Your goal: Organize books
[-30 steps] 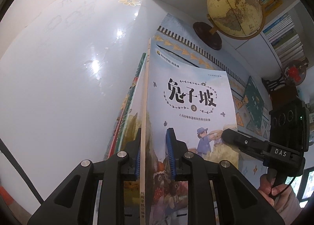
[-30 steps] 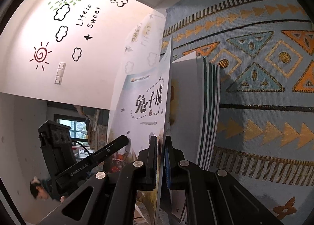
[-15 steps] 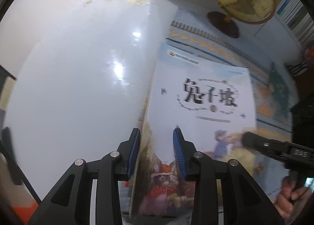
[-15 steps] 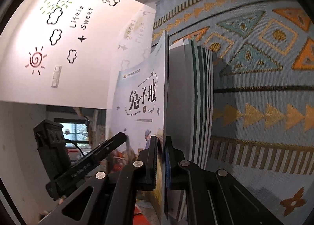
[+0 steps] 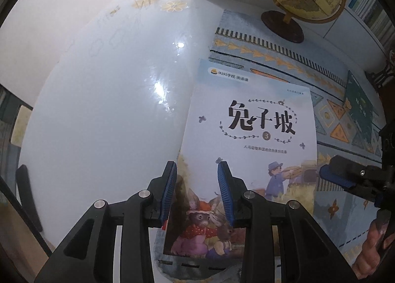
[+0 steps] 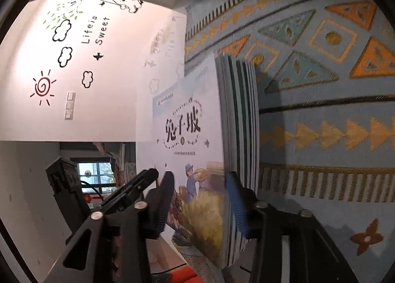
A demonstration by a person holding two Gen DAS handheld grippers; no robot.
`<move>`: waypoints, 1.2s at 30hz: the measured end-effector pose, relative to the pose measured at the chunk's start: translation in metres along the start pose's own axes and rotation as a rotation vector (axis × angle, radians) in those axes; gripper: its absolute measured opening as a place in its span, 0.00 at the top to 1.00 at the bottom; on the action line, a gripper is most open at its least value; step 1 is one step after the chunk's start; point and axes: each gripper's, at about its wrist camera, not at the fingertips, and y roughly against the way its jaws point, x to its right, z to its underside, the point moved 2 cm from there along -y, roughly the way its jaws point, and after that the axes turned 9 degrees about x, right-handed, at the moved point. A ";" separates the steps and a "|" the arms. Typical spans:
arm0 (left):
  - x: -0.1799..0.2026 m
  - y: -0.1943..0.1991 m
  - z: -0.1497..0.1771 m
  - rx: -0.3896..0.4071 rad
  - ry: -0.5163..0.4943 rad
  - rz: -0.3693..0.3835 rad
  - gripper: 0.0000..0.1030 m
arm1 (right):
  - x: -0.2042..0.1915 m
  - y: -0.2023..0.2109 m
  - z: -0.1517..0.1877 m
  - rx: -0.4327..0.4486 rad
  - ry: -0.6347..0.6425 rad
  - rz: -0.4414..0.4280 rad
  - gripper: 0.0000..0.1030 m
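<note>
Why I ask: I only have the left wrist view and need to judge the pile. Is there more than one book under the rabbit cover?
Observer: Yes. The right wrist view shows the edges of several more books stacked under the rabbit-cover book.
Operator: Is the right gripper clamped on that pile?
Observer: No. The right gripper has just been opening its jaws. The pile's corner sits between them, but the black finger stands clear of the cover.
Operator: What lies past the pile on that side?
Observer: A wall with the lettering "Life is Sweet" and a column of light switches.
</note>
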 end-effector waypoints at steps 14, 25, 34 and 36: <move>0.040 0.029 -0.008 0.071 -0.058 0.037 0.69 | 0.018 0.058 -0.011 0.100 -0.039 -0.008 0.55; 0.107 0.055 -0.036 0.138 -0.177 0.118 0.69 | 0.028 0.123 -0.025 0.202 -0.025 -0.014 0.55; 0.187 0.053 -0.075 0.146 -0.263 0.241 0.65 | 0.056 0.203 -0.062 0.364 -0.085 -0.017 0.55; 0.211 0.045 -0.085 0.141 -0.274 0.261 0.65 | 0.070 0.227 -0.074 0.405 -0.104 0.005 0.54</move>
